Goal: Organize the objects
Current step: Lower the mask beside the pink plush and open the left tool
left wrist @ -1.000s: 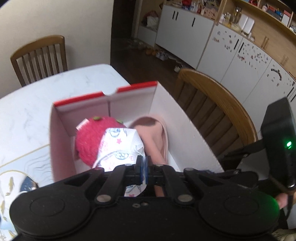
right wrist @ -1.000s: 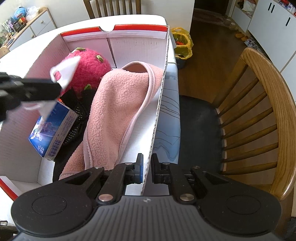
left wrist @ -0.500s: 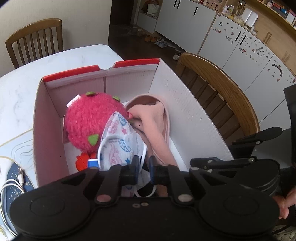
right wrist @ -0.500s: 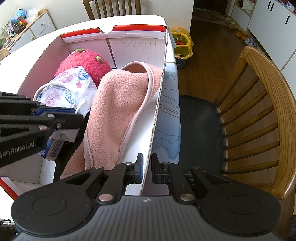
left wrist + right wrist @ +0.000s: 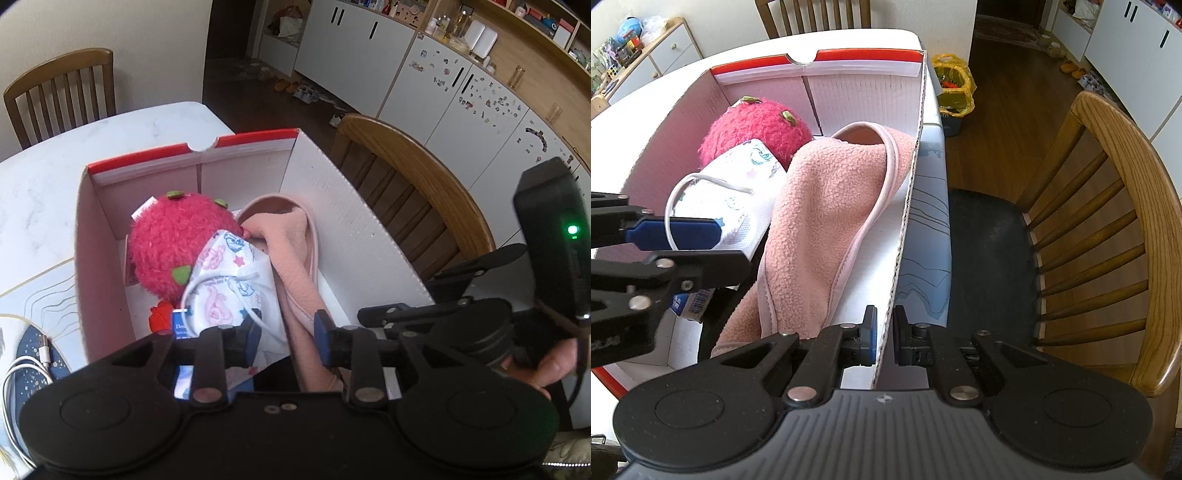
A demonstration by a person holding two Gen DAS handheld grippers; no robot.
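A white cardboard box with a red rim (image 5: 325,206) (image 5: 916,122) stands on the table. In it lie a pink plush fruit (image 5: 177,236) (image 5: 757,125), a printed face mask (image 5: 229,288) (image 5: 738,177), a pink fleece cloth (image 5: 295,258) (image 5: 827,206) and a blue packet (image 5: 181,325). My left gripper (image 5: 286,334) is open just above the mask and cloth; an ear loop lies against one finger (image 5: 676,230). My right gripper (image 5: 884,334) is shut on the box's right wall.
A wooden chair with a dark seat (image 5: 1108,221) (image 5: 413,177) stands right of the box. Another chair (image 5: 62,88) stands beyond the white table (image 5: 44,177). A white cable (image 5: 26,369) lies on a mat at the left. White cabinets (image 5: 443,92) line the far wall.
My left gripper opened and let go of the face mask, which now lies on the plush and the packet. The right gripper kept its hold on the box wall.
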